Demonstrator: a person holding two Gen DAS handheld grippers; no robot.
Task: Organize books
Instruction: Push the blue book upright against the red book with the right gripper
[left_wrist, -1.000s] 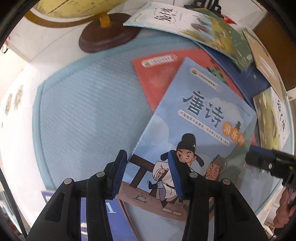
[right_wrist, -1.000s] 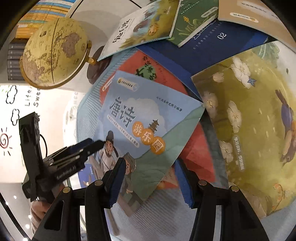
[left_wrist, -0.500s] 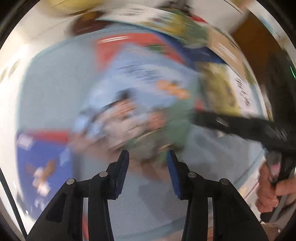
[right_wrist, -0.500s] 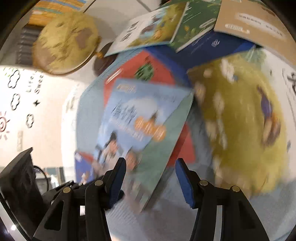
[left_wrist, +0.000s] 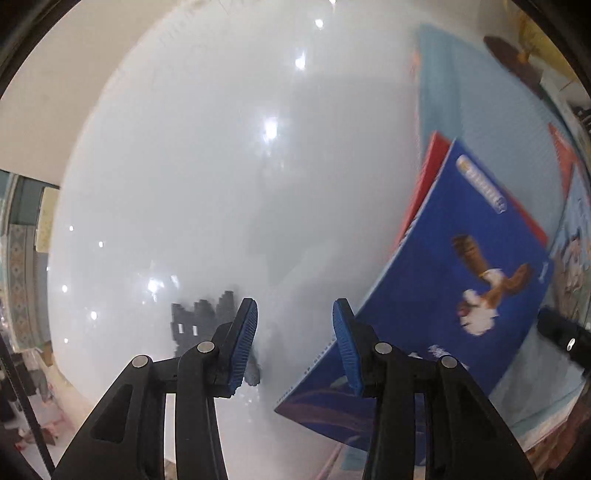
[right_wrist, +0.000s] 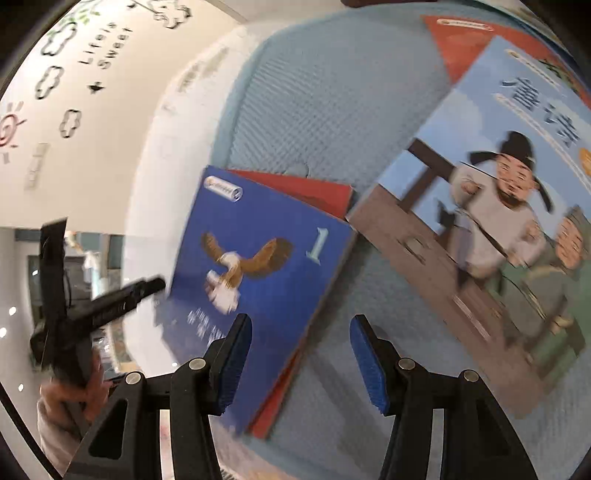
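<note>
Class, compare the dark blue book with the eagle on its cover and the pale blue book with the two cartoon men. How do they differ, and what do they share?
The eagle book has a deep blue cover with a bird and a numeral 1; the cartoon book is pale blue with two figures and large characters. The eagle book overhangs the mat's edge and lies on a red book; the cartoon book lies well onto the mat. Both lie face up, slanted, ungripped.

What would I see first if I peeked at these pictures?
Probably the bright blue eagle book, lying on a red book at the left edge of the pale blue mat. Next, the big light blue book with cartoon men to its right, and the open right gripper hovering above the books.
</note>
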